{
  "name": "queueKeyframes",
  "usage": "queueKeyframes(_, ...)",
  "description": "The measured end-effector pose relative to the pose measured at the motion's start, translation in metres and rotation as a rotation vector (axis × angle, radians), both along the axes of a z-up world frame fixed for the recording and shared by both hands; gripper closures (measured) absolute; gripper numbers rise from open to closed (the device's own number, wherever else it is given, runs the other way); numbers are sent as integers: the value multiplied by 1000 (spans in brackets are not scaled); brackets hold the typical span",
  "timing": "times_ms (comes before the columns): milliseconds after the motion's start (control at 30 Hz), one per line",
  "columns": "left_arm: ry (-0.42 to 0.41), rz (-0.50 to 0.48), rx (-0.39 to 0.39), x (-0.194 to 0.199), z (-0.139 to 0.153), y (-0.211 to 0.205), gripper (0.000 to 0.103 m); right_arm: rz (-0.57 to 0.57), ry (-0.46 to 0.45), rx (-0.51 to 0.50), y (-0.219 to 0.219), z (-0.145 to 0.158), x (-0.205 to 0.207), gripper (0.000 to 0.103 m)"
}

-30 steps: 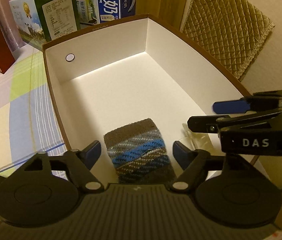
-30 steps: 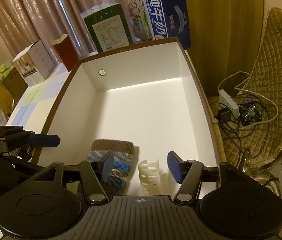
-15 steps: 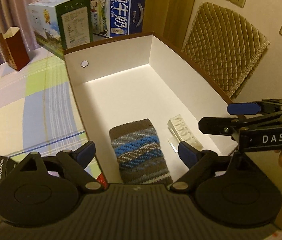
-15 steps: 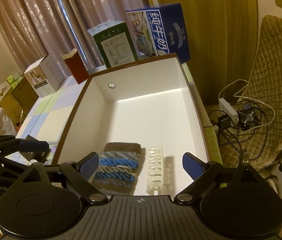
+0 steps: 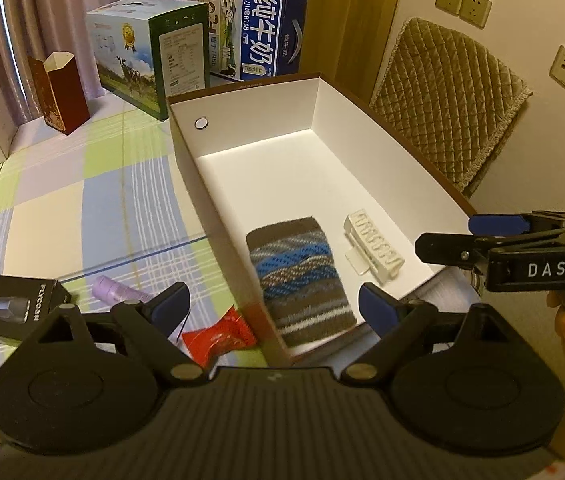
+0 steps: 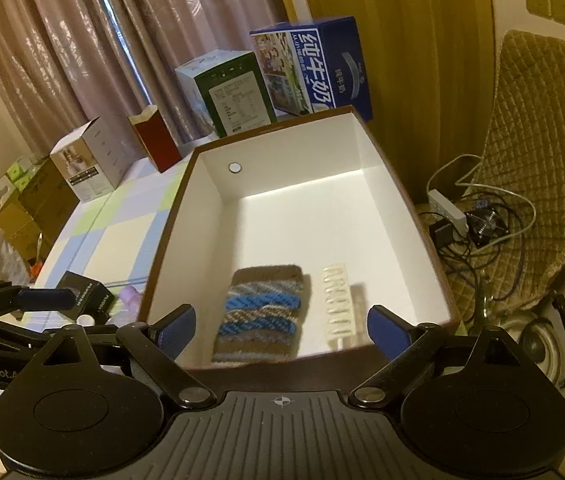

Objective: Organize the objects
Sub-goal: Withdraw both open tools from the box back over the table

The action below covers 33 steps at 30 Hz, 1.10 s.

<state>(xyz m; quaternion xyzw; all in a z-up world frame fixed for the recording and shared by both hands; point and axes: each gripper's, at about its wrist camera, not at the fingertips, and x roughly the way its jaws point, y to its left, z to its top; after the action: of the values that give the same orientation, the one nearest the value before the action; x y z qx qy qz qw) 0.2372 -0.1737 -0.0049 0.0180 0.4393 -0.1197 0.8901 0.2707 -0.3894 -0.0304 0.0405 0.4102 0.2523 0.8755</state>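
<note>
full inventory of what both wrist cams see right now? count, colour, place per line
storage box: 1, brown outside, white inside, on the checked tablecloth
knitted pouch: 1, brown with blue stripes, in box, near end
plastic clip: 1, white, in box, right of pouch
red wrapper: 1, on cloth, left of box
lilac bottle: 1, lying on cloth
black carton: 1, on cloth, far left
milk cartons: 2, blue and green, behind box
dark red open box: 1, left of the cartons
quilted cushion: 1, tan, against wall
power strip and cables: on floor, right of table
left gripper: open, empty
right gripper: open, empty

White-lined brown box (image 5: 186,152) holds a brown, blue-and-grey striped knit pouch (image 5: 300,280).
</note>
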Motion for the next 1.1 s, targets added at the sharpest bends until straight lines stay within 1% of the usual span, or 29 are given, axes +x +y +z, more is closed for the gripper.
queueKeyframes(167,-10,-19,-14,-16,4,20,14,-30,-6,-14,13,4,-24,13)
queueKeyframes(433,-3,-27,-23,-43,4,62,14,-66,4,-22,39,4,-62,13)
queueKeyframes(767,-1,-41,-19,-66,4,102,14,-88,15,-18,67,-1,-94,13)
queueKeyframes(1100,15,1,-7,-83,-5,145,13,-65,41,-27,103,-19,-116,13)
